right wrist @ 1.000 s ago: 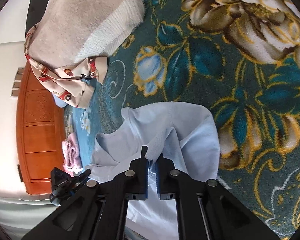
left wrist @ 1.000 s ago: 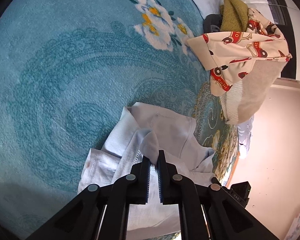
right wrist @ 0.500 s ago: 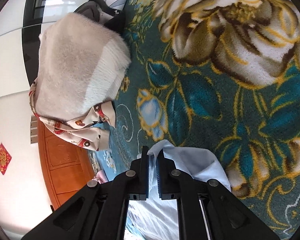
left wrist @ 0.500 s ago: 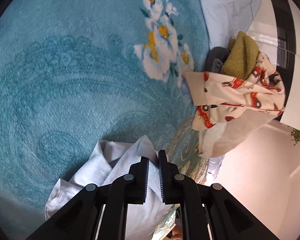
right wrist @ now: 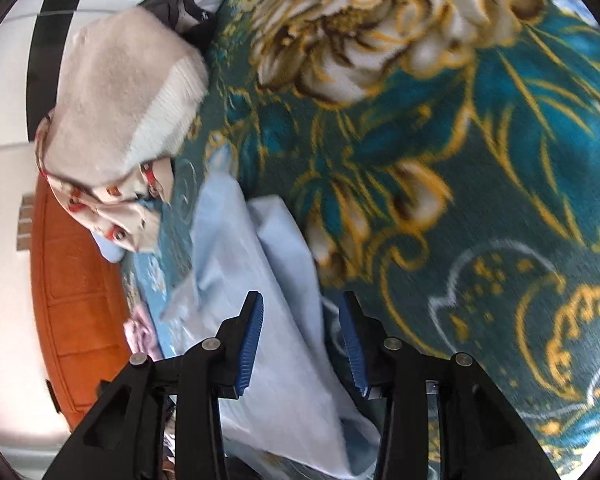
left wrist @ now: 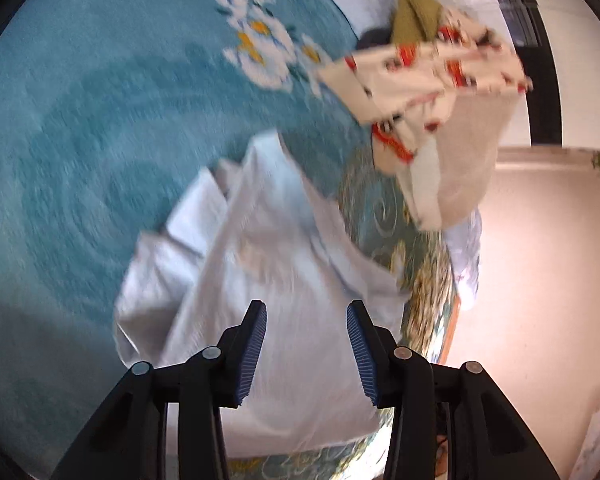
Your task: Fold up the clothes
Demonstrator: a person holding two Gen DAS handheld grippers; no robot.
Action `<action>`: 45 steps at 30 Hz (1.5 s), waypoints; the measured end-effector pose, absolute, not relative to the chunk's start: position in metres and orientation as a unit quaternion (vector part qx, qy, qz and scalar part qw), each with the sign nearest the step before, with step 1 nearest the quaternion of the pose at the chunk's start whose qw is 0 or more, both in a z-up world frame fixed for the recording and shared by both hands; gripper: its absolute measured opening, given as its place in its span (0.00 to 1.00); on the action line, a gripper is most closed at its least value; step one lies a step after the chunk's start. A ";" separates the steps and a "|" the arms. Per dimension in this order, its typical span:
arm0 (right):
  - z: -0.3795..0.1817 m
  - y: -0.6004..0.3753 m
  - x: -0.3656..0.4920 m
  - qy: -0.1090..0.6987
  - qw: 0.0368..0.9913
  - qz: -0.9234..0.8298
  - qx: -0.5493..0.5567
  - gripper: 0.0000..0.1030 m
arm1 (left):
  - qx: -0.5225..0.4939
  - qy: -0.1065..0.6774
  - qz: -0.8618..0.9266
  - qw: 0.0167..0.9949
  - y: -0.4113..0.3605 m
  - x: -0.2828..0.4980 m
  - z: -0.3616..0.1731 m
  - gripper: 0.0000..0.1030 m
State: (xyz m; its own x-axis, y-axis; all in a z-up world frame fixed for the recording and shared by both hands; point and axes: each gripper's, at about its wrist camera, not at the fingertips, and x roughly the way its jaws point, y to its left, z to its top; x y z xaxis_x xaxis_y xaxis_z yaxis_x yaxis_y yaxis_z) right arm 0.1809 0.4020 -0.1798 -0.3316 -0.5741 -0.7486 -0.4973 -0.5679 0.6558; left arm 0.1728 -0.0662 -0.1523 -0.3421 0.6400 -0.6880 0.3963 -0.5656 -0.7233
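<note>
Both grippers, left (left wrist: 306,344) and right (right wrist: 300,338), are opening with nothing pinched, letting the pale blue shirt (left wrist: 268,280) drop rumpled onto the teal blanket (left wrist: 92,128), probably to lay it out for folding. Beyond waits a heap of unfolded clothes (left wrist: 440,92).

Left gripper (left wrist: 306,346): matte black angular arms, round silver screw heads along the linkages, ribbed blue pads on the inner faces of both fingers (left wrist: 255,346). Right gripper (right wrist: 302,342): same build, black arms, silver screws, ribbed blue pads.
</note>
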 end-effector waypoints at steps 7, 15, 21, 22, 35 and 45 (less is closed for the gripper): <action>-0.184 0.394 0.247 -0.467 0.038 -0.647 0.601 0.40 | -0.674 -0.274 0.657 0.195 0.063 0.195 -0.169 0.45; -0.162 0.368 0.236 -0.411 0.090 -0.697 0.580 0.40 | -0.676 -0.302 0.644 0.192 0.060 0.222 -0.187 0.44; -0.169 0.342 0.236 -0.371 0.166 -0.676 0.614 0.40 | -0.670 -0.333 0.637 0.185 0.051 0.227 -0.188 0.44; -0.171 0.340 0.239 -0.350 0.170 -0.672 0.630 0.40 | -0.672 -0.330 0.637 0.184 0.051 0.227 -0.188 0.44; -0.184 0.366 0.281 -0.411 0.117 -0.653 0.626 0.41 | -0.674 -0.335 0.632 0.183 0.044 0.233 -0.189 0.45; -0.187 0.367 0.291 -0.521 0.004 -0.684 0.512 0.44 | -0.672 -0.339 0.632 0.185 0.042 0.234 -0.187 0.46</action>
State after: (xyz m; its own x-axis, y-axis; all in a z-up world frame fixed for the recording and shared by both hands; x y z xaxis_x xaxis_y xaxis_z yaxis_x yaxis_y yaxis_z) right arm 0.2905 0.3671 -0.1873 -0.4766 -0.5378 -0.6954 -0.5275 -0.4579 0.7156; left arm 0.2336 0.0418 -0.1873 -0.0285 0.6895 -0.7237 0.2228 -0.7014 -0.6771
